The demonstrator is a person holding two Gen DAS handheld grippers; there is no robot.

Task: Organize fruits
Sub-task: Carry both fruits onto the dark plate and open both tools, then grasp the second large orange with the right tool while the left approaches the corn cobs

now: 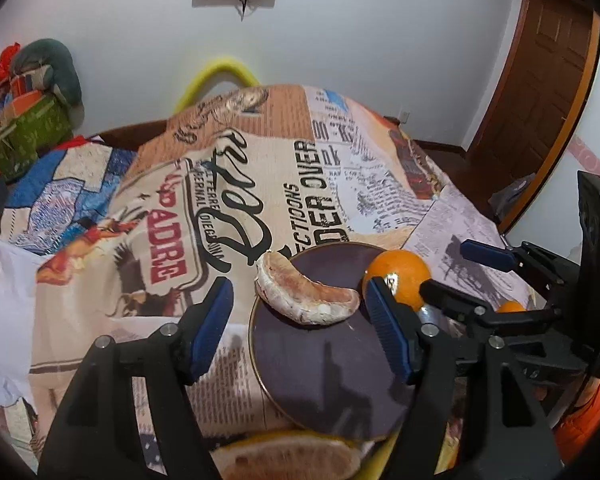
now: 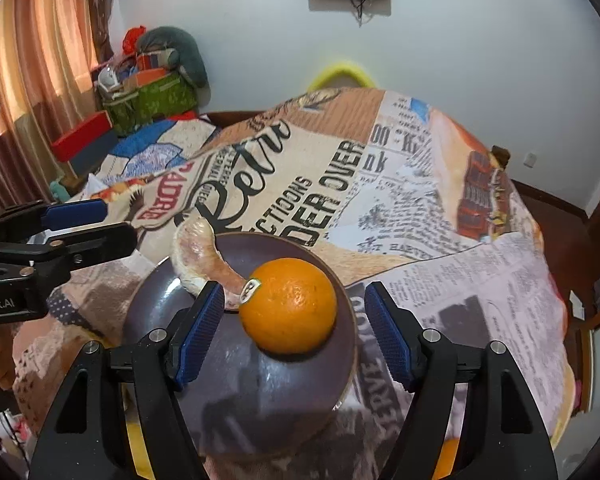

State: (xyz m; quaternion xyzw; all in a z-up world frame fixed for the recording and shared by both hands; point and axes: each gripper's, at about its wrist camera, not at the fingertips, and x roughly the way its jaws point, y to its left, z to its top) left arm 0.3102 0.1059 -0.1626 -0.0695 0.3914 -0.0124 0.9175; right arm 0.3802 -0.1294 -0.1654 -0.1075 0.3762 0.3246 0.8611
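Note:
A dark round plate [image 1: 320, 380] [image 2: 240, 392] lies on the printed cloth. A peeled pomelo segment [image 1: 304, 294] [image 2: 198, 256] rests across its far left rim. A whole orange [image 2: 290, 306] [image 1: 398, 276] with a small sticker sits on the plate to the right of it. My left gripper [image 1: 298, 304] [image 2: 120, 220] is open, with its blue pads either side of the segment and not pressing on it. My right gripper [image 2: 296, 304] [image 1: 444, 268] is open too, and the orange sits between its pads with a gap on both sides.
A cut pomelo half [image 1: 288, 460] lies at the near edge, below the plate. A second small orange [image 1: 510, 307] shows behind the right gripper. The newspaper-print cloth [image 2: 440, 240] covers the table. A green basket [image 2: 152, 104] stands far left, a wooden door [image 1: 540, 92] to the right.

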